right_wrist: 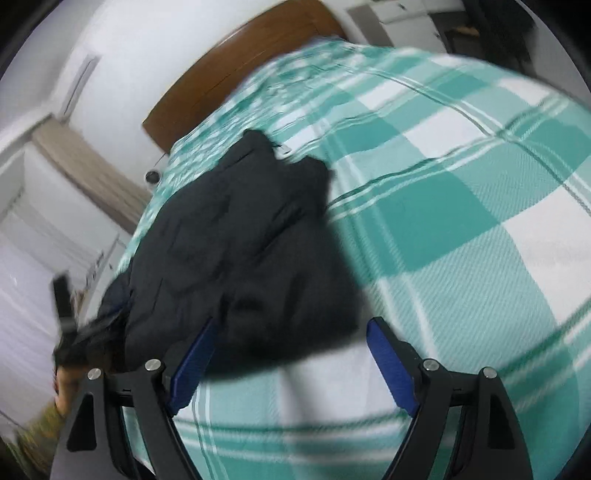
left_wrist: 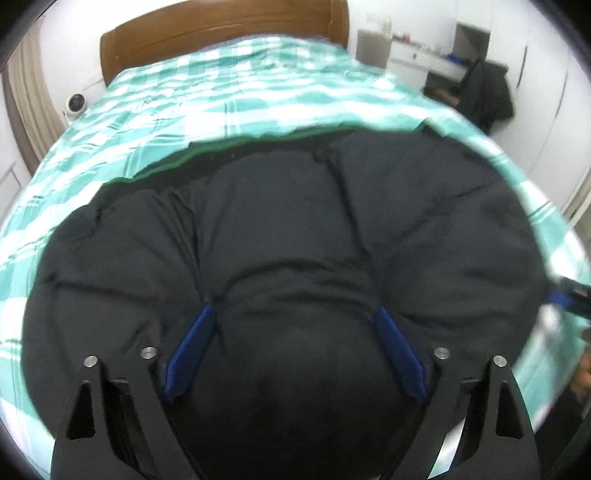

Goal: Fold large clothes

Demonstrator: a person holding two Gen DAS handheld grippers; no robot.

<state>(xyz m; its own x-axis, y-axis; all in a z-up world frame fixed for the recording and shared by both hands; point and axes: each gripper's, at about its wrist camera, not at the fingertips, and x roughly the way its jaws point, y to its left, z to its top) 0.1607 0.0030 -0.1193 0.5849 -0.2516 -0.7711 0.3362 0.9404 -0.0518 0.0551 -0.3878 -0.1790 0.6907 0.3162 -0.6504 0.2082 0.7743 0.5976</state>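
Observation:
A black puffy jacket (left_wrist: 295,229) lies spread on a bed with a teal-and-white checked sheet (left_wrist: 207,96). My left gripper (left_wrist: 293,308) points down onto the jacket's near part. Its blue pads (left_wrist: 192,347) stand wide apart and a bulge of padding fills the gap between them. In the right wrist view the jacket (right_wrist: 236,243) lies left of centre. My right gripper (right_wrist: 293,321) is open at the jacket's near corner. Its left pad (right_wrist: 195,362) lies against the dark fabric, and its right pad is over bare sheet (right_wrist: 461,206). Nothing is gripped there.
A wooden headboard (left_wrist: 221,33) closes the far end of the bed. A small white round device (left_wrist: 75,105) sits by the bed's left side. At the far right are a white desk (left_wrist: 417,59) and a dark garment hanging by it (left_wrist: 487,92). A curtain (left_wrist: 29,96) hangs on the left.

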